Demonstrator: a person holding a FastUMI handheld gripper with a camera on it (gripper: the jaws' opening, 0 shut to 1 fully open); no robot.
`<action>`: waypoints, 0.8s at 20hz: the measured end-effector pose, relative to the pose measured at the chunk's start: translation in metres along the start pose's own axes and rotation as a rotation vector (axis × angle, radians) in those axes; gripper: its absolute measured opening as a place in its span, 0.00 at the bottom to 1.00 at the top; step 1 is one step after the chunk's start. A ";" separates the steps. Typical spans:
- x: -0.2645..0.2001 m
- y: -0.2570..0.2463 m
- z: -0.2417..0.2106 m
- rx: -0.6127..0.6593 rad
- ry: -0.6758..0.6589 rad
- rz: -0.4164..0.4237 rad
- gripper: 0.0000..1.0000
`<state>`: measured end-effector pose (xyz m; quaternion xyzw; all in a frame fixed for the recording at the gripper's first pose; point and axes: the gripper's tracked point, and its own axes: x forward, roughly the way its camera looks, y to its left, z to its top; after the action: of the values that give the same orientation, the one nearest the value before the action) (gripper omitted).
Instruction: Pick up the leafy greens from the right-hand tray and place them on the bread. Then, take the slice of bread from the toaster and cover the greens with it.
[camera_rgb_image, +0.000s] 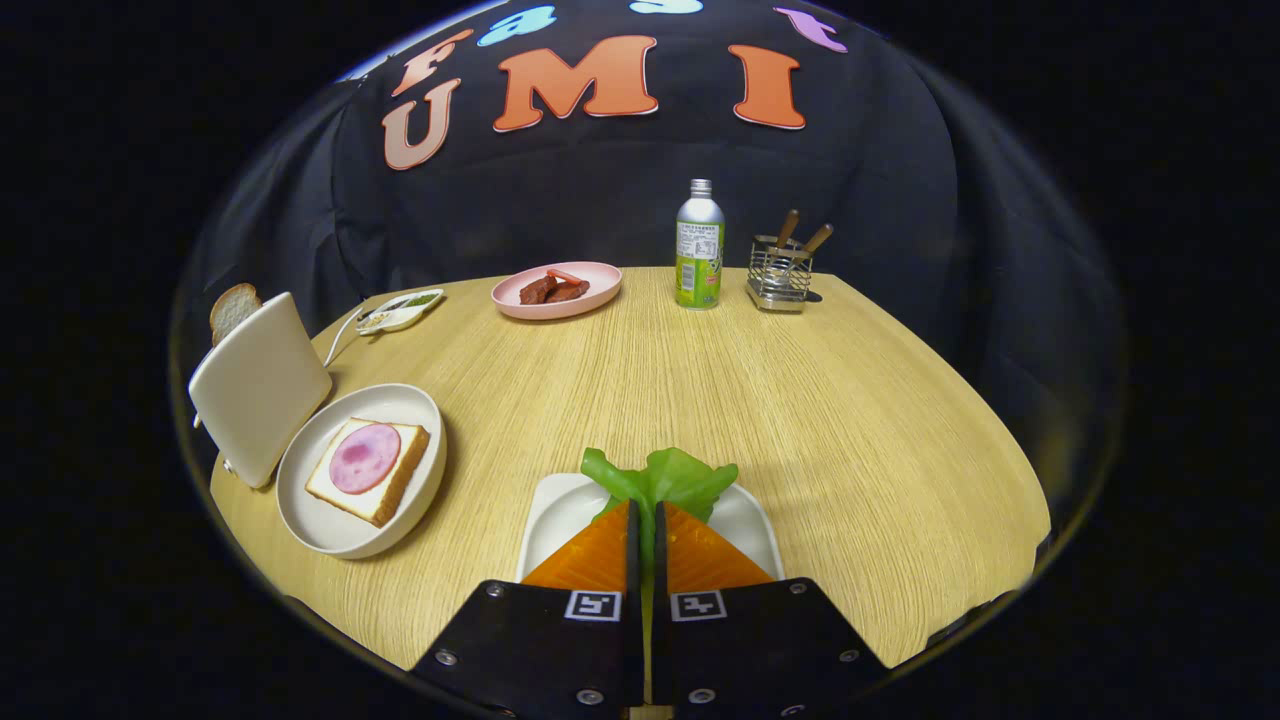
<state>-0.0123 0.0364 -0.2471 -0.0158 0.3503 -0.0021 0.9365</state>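
Claw (645, 510), ribbed orange fingers pinched tight on ruffled leafy greens (662, 478) above white tray (560, 515).

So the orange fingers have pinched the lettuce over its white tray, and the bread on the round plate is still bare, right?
Not quite: the bread on the round plate isn't bare; a pink slice of ham lies on it, as the gripper view shows. The gripper does pinch the lettuce over its white tray.

No wording can be read. The bottle (699, 245) carries a printed label – its lettering too small to make out – and each finger of the claw (646, 512) bears a square black-and-white marker, without letters.
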 end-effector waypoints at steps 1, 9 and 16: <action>-0.001 0.003 0.002 0.000 -0.006 0.003 0.04; -0.010 0.043 0.025 -0.019 -0.045 0.028 0.04; -0.015 0.097 0.044 -0.054 -0.068 0.074 0.04</action>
<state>0.0047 0.1351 -0.2068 -0.0281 0.3184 0.0424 0.9466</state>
